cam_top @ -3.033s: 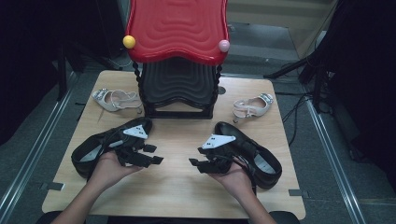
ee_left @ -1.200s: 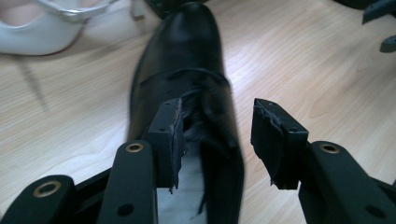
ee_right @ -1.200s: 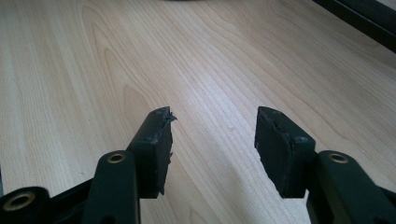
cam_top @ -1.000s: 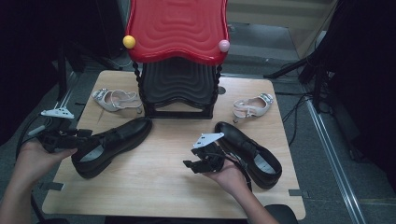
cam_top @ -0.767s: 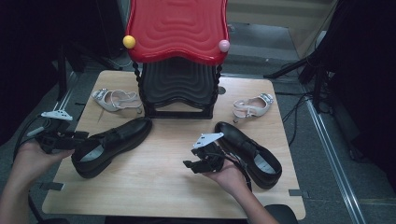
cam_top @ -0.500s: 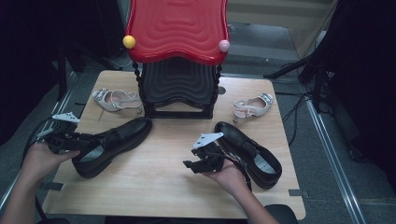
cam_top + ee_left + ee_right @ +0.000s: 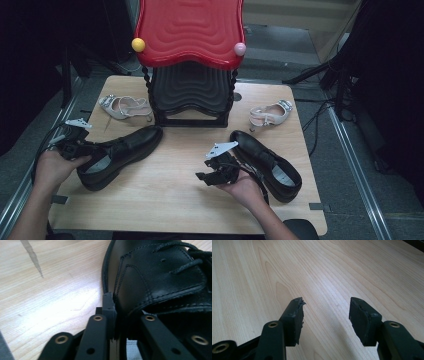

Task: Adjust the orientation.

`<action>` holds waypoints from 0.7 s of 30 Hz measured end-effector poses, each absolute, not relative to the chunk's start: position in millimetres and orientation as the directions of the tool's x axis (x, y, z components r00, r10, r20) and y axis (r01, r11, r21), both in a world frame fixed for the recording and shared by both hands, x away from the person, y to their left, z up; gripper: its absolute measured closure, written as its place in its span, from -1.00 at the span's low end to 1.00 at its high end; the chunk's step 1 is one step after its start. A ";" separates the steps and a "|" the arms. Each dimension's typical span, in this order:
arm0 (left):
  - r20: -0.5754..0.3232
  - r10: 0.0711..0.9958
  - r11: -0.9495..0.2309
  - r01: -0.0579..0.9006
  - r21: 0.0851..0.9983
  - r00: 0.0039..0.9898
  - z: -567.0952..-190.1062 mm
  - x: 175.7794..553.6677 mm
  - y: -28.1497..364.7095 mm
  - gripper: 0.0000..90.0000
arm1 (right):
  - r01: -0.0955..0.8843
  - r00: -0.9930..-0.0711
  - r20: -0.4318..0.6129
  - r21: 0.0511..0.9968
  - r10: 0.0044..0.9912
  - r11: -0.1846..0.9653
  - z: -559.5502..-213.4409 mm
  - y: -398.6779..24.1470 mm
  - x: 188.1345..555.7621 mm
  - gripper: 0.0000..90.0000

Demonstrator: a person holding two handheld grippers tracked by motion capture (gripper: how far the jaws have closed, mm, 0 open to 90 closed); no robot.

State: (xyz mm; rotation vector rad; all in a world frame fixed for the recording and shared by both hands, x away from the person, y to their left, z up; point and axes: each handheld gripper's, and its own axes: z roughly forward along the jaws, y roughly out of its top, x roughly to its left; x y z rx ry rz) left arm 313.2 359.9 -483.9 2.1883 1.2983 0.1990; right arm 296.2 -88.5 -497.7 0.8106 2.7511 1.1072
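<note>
Black shoe (image 7: 120,155) on pale wooden table (image 7: 165,200)

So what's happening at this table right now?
A person works with a handheld gripper in each hand. The left gripper has just been closing its jaws on the heel rim of the left black shoe, one jaw inside, one outside. The right gripper hangs open over bare table beside the other black shoe. Two white sandals flank a red-topped rack behind.
</note>
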 end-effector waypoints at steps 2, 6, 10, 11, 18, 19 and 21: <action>-0.150 0.844 -0.361 0.752 0.552 0.515 -482.2 312.5 358.6 0.88 | 0.452 -0.856 0.137 0.664 0.498 0.595 -497.3 -89.6 297.0 0.03; -0.164 0.844 -0.342 0.748 0.569 0.511 -476.1 309.3 357.3 0.88 | 0.464 -0.848 0.150 0.676 0.509 0.573 -495.4 -93.2 298.7 0.03; -0.172 0.838 -0.337 0.740 0.582 0.517 -471.4 306.5 350.3 0.89 | 0.469 -0.843 0.153 0.676 0.515 0.568 -495.1 -94.2 299.3 0.03; -0.173 0.832 -0.344 0.735 0.584 0.527 -470.3 306.3 347.7 0.89 | 0.470 -0.843 0.153 0.677 0.515 0.567 -495.0 -94.3 299.3 0.03; -0.182 0.809 -0.371 0.725 0.581 0.560 -465.4 304.9 320.0 0.88 | 0.465 -0.843 0.148 0.682 0.517 0.564 -494.1 -95.2 298.2 0.03; -0.182 0.805 -0.376 0.723 0.580 0.565 -465.5 305.3 315.4 0.88 | 0.466 -0.843 0.148 0.682 0.517 0.564 -494.1 -95.5 298.1 0.03; -0.186 0.794 -0.388 0.718 0.577 0.579 -465.8 306.1 305.1 0.87 | 0.469 -0.840 0.148 0.682 0.522 0.561 -493.5 -96.6 297.2 0.03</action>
